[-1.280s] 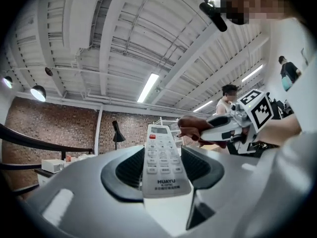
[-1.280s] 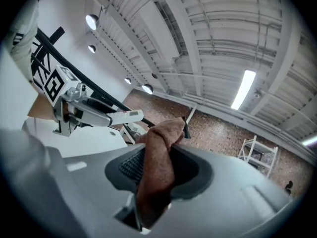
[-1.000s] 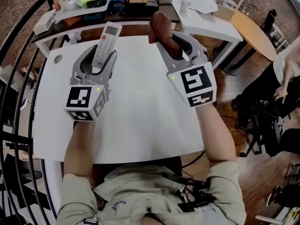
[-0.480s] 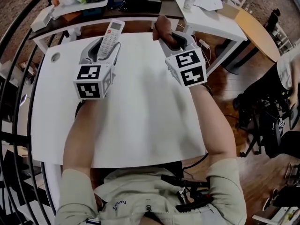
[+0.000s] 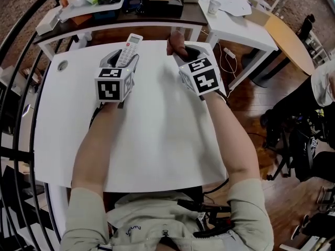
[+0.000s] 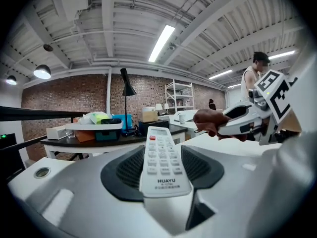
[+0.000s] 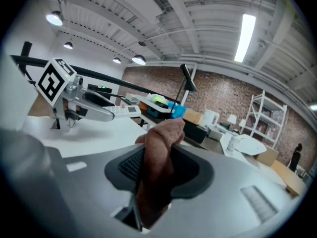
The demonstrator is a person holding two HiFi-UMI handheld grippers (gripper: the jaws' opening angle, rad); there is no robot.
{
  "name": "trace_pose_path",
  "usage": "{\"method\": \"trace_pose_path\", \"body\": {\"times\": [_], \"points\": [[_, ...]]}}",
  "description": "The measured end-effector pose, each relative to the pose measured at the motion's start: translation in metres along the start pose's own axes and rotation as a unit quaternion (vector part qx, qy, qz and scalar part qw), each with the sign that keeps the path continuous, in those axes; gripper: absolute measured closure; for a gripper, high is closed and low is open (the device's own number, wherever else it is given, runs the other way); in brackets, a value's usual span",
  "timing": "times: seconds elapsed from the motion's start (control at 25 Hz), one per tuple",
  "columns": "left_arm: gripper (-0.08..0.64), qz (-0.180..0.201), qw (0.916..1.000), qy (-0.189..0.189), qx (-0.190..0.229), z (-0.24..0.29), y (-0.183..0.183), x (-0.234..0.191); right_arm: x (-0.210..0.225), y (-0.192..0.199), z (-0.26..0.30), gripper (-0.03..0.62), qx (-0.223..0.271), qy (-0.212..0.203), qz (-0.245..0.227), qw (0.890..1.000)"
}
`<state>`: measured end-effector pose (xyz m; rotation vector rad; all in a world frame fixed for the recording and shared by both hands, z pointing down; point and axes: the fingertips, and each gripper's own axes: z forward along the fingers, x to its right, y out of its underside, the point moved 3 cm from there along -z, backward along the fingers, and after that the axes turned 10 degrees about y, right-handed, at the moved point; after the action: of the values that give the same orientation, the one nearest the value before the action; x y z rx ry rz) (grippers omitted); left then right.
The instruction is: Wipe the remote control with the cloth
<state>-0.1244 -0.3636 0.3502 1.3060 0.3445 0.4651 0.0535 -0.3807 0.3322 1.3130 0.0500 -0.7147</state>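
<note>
**Brown cloth [image 7: 157,162] and remote control [image 6: 161,155] held, not yet touching**

Left gripper [image 5: 123,58] clamps the remote control lengthwise, keypad up, above the far side of the white table [image 5: 157,124]. Right gripper [image 5: 184,51] pinches the bunched cloth, near the remote control but apart. To wipe well, bring the cloth's free end onto the keypad, hold the remote control steady, and stroke along its length with light pressure.

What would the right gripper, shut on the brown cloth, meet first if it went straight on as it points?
Probably the dark desk beyond the white table: the right gripper and its brown cloth are at that table's far edge. Depth is unclear.
</note>
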Motion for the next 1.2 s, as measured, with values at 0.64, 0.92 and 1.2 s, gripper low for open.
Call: {"method": "trace_pose_path", "body": {"times": [0.64,0.92,1.2], "points": [[0.318,-0.019,0.9889,-0.010,-0.147,0.024,0.047,-0.019,-0.023,0.053,0.036,0.457,-0.098,-0.048,-0.012,0.994],[0.318,-0.038,0.9829,-0.008,-0.180,0.025,0.054,-0.024,-0.027,0.065,0.039,0.448,-0.134,-0.061,-0.005,0.989],[0.313,-0.019,0.9757,0.000,-0.218,0.032,0.061,-0.021,-0.027,0.069,0.041,0.414,-0.147,-0.068,0.010,0.987]]}}
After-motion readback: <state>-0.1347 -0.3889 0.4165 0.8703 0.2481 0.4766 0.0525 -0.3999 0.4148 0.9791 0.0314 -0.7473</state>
